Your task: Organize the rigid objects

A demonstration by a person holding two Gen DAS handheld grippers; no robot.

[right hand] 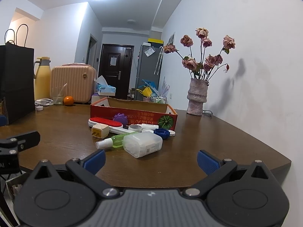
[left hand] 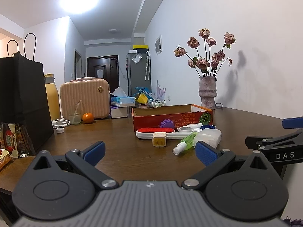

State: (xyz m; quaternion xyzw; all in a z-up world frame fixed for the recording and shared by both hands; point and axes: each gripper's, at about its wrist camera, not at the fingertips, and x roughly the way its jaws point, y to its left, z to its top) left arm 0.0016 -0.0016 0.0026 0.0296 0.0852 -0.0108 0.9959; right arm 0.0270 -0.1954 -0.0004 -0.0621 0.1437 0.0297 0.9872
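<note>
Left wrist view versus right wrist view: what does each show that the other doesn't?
Only the left wrist view shows the snack packets beside the black paper bag. Only the right wrist view shows the flask's handle and the table's right corner. Both share the red cardboard box, green spray bottle, translucent white container, red-and-white brush, orange and vase of dried roses, with both grippers open.

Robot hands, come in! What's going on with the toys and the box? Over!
Left gripper open, right gripper open, both holding nothing. Clutter pile with green spray bottle on the table, outside the red box. Nothing in the way.
</note>
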